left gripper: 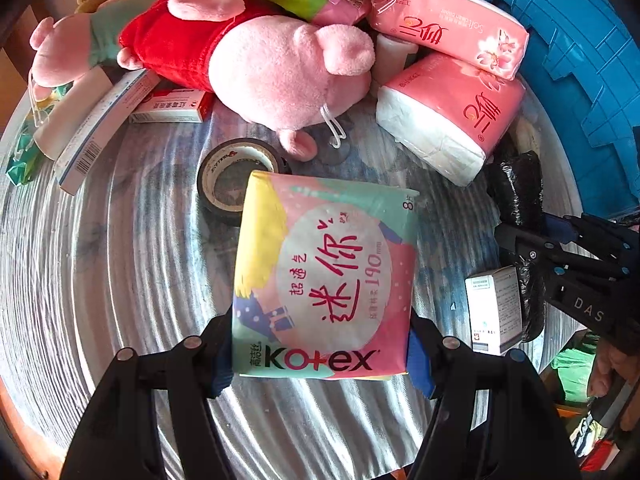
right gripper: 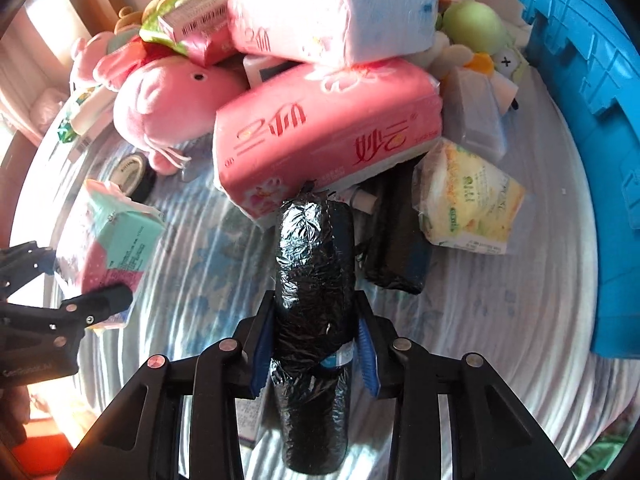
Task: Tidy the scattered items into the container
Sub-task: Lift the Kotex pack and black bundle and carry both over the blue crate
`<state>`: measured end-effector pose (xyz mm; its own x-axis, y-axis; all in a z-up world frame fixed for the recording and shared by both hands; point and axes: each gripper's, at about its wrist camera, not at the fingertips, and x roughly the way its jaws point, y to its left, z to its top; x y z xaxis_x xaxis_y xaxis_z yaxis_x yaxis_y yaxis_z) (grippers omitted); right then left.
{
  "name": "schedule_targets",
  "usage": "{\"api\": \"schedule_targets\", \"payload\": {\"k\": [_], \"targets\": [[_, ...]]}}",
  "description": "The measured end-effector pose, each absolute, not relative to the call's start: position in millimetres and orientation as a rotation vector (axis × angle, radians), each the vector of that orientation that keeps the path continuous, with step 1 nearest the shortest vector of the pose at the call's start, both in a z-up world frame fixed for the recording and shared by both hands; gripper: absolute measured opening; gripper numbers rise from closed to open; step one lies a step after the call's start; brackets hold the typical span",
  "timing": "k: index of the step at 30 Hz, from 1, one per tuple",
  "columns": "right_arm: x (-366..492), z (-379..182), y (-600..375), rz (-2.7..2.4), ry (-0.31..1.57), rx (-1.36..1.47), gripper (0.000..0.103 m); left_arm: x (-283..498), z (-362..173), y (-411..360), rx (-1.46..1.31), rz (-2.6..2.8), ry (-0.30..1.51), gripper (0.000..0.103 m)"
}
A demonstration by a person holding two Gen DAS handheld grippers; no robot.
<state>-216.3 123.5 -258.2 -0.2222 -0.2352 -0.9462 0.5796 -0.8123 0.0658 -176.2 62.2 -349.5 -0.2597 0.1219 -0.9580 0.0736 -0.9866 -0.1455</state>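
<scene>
Both grippers loaded over the striped cloth [left gripper: 120,280].
Left gripper [left gripper: 320,344] half-open, clamping pink-teal Kotex soft pack [left gripper: 324,276]; right gripper [right gripper: 314,344] narrowly clamped on black plastic-wrapped roll [right gripper: 314,280].

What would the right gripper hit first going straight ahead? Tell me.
The right gripper, shut on the black roll, points at the pink tissue pack. The roll's tip would likely meet that pack first, though depth is unclear.
</scene>
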Motion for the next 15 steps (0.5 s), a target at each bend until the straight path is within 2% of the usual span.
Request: {"api": "schedule_targets", "payload": {"k": [11,13,15], "targets": [[-214,-220,136,-2.108,0.353,1.454,0.035,-180,-315,74,-1.842,2.515,-0.224,0.067],[-216,-213,154,-2.109,0.344,1.443,0.035,-181,-303,33,-1.827,2.526,-0.217,0.067],[-217,-205,159,-2.110,0.335,1.429,0.035,-205,-289,27,-1.812,2.540,-0.211,0.067]]}}
